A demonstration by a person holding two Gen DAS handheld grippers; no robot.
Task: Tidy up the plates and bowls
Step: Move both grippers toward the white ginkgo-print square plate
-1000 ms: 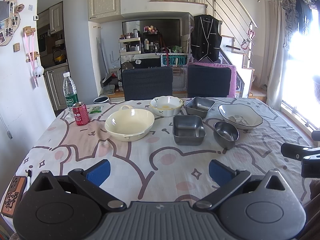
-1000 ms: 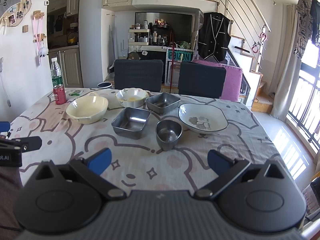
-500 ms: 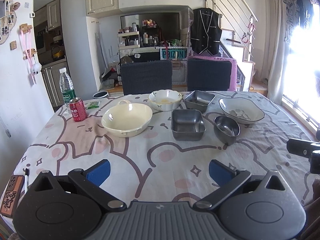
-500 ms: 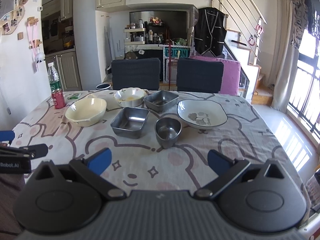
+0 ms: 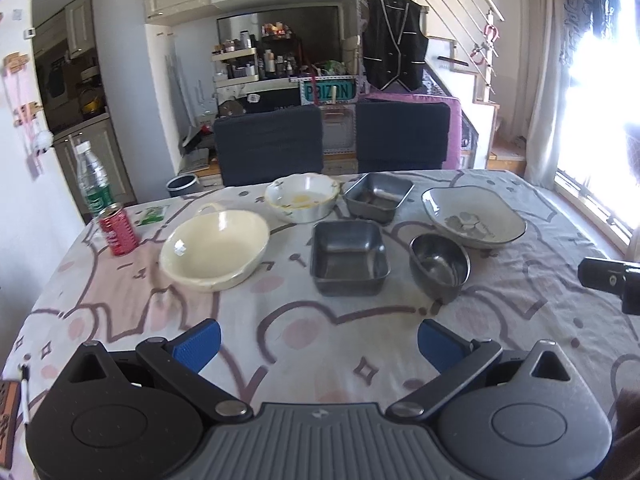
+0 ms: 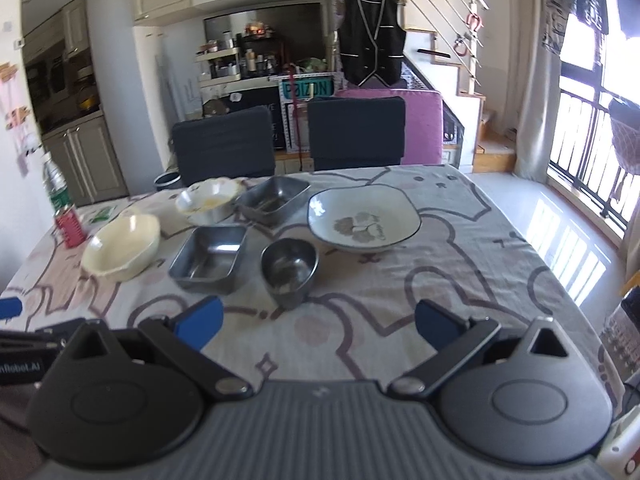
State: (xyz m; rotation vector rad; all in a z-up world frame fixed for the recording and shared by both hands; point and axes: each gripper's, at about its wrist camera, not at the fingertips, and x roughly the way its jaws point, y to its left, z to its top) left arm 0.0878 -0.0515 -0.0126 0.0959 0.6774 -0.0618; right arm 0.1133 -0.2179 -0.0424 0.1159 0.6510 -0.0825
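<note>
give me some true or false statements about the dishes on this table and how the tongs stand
1. Both tongs, left and right, are open and empty. True.
2. The two square metal trays are stacked. False: they sit apart.
3. The round metal bowl stands nearer than the patterned plate. True.
4. The red can lies inside the cream bowl. False: it stands upright on the cloth beside it.

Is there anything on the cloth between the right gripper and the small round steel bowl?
Nothing visible. The right gripper is open and empty, and only bare tablecloth lies between it and the small round steel bowl. The square steel tray sits beside the bowl, off that line.
</note>
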